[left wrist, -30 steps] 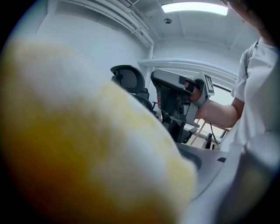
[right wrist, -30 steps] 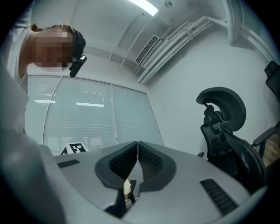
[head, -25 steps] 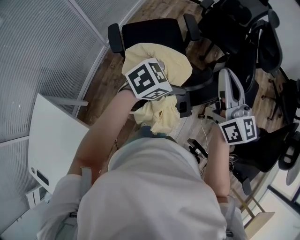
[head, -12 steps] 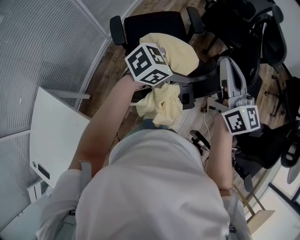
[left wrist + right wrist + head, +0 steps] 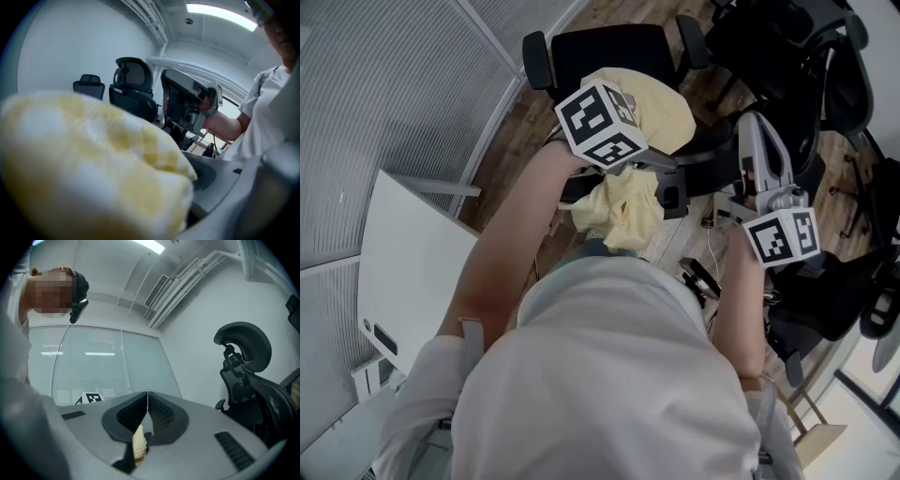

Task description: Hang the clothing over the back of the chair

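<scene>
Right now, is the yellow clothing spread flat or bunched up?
Bunched up: in the head view the yellow clothing lies in rumpled lumps on the black chair, with a wrinkled part hanging down on the near side.

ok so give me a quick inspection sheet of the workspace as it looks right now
surface: wood floor; white table at the left
job's things: yellow clothing draped over the back of the black chair, one part toward the seat, one part hanging on the person's side
clutter: small dark object on the floor by the person
grippers: left gripper at the chair back, clothing bunched against its jaws, grip unclear; right gripper away from the chair, shut on a yellow strip
cables: thin pale cable on the floor
surroundings: more black chairs; blinds behind glass
</scene>
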Demonstrator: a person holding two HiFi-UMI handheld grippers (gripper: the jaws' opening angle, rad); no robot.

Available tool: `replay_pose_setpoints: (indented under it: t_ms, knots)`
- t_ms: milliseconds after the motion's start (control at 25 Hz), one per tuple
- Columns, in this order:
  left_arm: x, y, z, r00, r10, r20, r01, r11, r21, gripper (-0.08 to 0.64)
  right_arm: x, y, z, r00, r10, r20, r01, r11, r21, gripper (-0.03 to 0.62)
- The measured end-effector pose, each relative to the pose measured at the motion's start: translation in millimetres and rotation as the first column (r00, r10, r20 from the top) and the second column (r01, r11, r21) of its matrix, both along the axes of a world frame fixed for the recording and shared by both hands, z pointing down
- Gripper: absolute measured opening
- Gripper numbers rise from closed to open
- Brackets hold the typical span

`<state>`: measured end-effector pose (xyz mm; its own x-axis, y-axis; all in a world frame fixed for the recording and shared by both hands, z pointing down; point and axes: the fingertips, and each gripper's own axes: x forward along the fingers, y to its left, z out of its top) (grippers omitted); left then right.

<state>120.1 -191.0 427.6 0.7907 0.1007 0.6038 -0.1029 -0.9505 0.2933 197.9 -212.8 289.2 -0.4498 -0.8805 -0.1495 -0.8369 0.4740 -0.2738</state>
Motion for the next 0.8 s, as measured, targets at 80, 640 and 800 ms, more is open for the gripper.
replay_pose_setpoints:
  t_ms: [80, 640, 800]
  knots:
    - [-1.4, 4.1, 0.5, 0.999, 0.030, 0.026, -0.030, 1.000, -0.002, 0.337, -0.6, -1.0, -0.5, 1.000, -0.007, 0.001, 0.007, 1.000, 0.002, 0.023]
    - [-19.4, 7.2, 5.9, 0.984, 0.079, 0.160, -0.091, 0.994, 0.068, 0.348, -7.1, -4.0, -0.7, 0.999, -0.045, -0.005, 0.045, 0.999, 0.004, 0.023]
    - [-23.2, 13.4, 6.9, 0.975, 0.120, 0.187, -0.130, 0.991, 0.041, 0.349, -8.5, -4.4, -1.8, 0.999, -0.052, -0.009, 0.052, 0.999, 0.004, 0.023]
